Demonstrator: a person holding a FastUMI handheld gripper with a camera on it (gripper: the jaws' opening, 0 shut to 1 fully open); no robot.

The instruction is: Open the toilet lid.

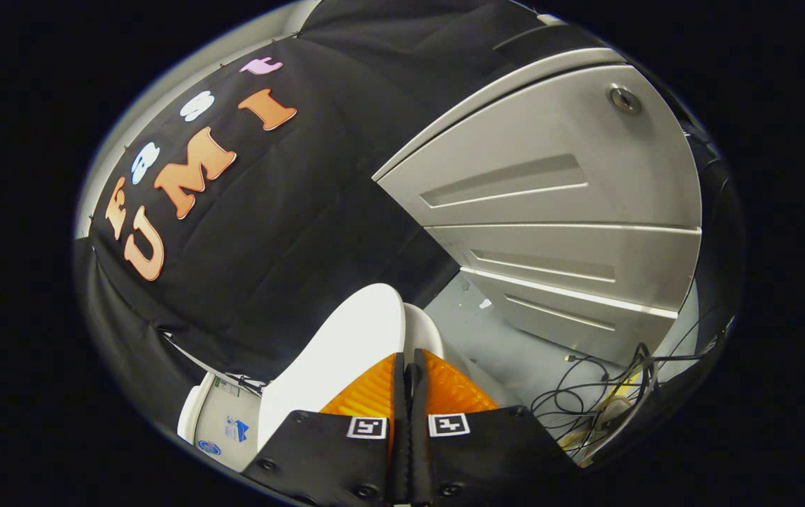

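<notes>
Two fingers: the gripper (pixel 410 366) has its fingers pressed together with no gap between them and nothing clamped; it is closed on itself.
Lid: the toilet lid (pixel 346 352) is a white curved panel lying just ahead of the fingers and to their left side, its rounded end reaching up toward the black cloth wall (pixel 268 232).
Contact: the fingertips sit right against the lid's edge; whether they touch or slip under it cannot be told.
Second white edge: a thinner white rim (pixel 425 331) shows just right of the lid, probably the seat or bowl beneath, though the split is hard to read.
Why closed: a shut pair of fingers makes a thin wedge, which would suit hooking or pushing a lid edge rather than pinching it.
Progress: the camera is tilted, so how far the lid is raised is not clear; I judge the lift to be under way or about to begin.
Tank: a white body with small labels (pixel 222 422) sits left of the lid, below the cloth.
Cabinet: grey metal drawers (pixel 557 211) stand beyond to the right, well apart from the lid.
Floor: loose cables (pixel 599 401) lie tangled on the pale floor (pixel 508 338) by the cabinet foot, clear of the lid's swing.
</notes>
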